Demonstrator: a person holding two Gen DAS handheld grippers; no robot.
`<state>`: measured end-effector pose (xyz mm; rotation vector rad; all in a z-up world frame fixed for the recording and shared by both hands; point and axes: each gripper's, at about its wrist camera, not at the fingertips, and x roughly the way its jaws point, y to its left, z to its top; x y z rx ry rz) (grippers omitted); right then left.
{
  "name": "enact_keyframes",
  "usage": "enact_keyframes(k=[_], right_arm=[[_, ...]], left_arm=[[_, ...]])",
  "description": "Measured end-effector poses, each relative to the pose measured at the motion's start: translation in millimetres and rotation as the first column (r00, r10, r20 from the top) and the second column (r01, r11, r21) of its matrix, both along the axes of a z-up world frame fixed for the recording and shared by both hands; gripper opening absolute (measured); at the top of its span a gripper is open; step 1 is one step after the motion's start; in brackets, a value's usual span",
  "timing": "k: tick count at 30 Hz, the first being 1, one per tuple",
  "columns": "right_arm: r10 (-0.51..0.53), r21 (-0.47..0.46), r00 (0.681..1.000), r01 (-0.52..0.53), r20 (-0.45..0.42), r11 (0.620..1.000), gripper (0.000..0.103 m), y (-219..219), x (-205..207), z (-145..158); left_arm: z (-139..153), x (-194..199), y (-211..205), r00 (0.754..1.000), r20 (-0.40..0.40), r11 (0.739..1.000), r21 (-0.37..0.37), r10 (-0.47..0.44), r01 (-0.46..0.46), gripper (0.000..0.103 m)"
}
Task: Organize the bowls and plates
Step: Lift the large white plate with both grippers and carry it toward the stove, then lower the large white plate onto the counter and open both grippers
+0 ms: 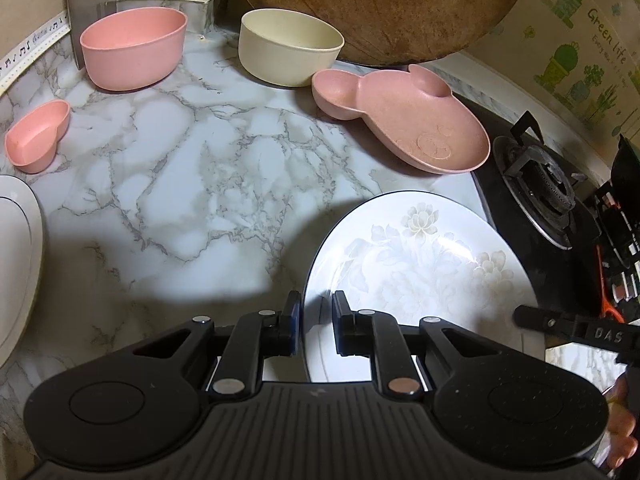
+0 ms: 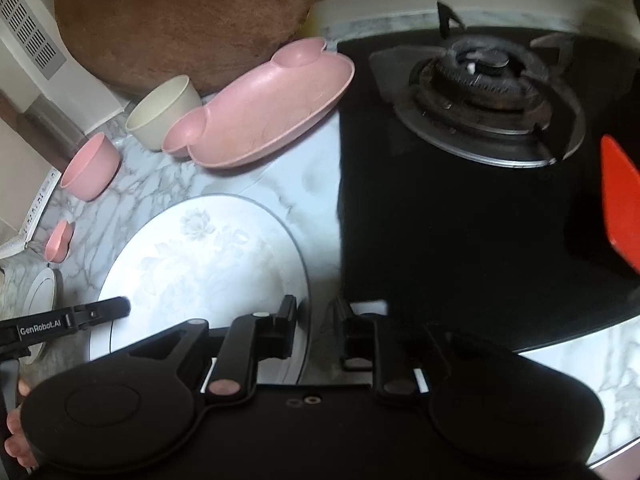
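A white floral plate [image 1: 420,264] [image 2: 200,264] sits on the marble counter [image 1: 192,184] beside the stove. My left gripper [image 1: 316,314] is shut on the plate's left rim, one finger under it and one on top. My right gripper [image 2: 316,316] straddles the opposite rim, its jaws slightly apart with a gap beside the rim. Each gripper's finger shows in the other's view, over the plate's near edge. Behind the plate lie a pink mouse-shaped dish [image 1: 404,120] [image 2: 264,112], a cream bowl [image 1: 290,46] [image 2: 164,112], a pink bowl [image 1: 134,52] [image 2: 92,168] and a small pink heart dish [image 1: 38,136] [image 2: 58,240].
Another white plate [image 1: 18,264] [image 2: 42,296] lies at the left edge. A round wooden board [image 1: 380,4] leans on the back wall. The black gas stove [image 2: 480,96] [image 1: 536,196] borders the plate on the right, with an orange object [image 2: 620,200] at its far side.
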<state>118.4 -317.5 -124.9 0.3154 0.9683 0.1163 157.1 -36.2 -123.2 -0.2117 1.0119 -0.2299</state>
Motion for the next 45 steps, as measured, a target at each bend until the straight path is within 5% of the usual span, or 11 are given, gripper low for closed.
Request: enact_keyframes(k=[6,19,28,34,36,45], right_arm=[[-0.007,-0.025,0.998,0.008,0.066,1.0,0.031,-3,-8,17],[0.164,-0.097,0.963,-0.146,0.213,0.984,0.042,32,-30,54],[0.296,-0.139,0.899,-0.264,0.324,0.954,0.068,57,-51,78],[0.372,-0.166,0.837,-0.333,0.4,0.928,0.086,77,-59,94],[0.395,-0.171,0.817,-0.356,0.421,0.919,0.098,85,-61,99],[0.456,-0.205,0.77,-0.408,0.447,0.89,0.103,129,-59,108]], left_arm=[[6,-7,3,1.0,0.026,1.0,0.019,0.006,-0.007,0.015],[43,-40,1,0.989,0.149,0.998,0.05,0.016,-0.023,0.016],[69,-77,1,0.968,0.244,0.995,0.063,0.063,-0.081,0.017],[87,-102,7,0.942,0.312,0.986,0.07,0.124,-0.152,0.041],[93,-111,11,0.929,0.335,0.979,0.072,0.155,-0.189,0.066],[108,-133,35,0.892,0.386,0.958,0.063,0.237,-0.281,0.077]])
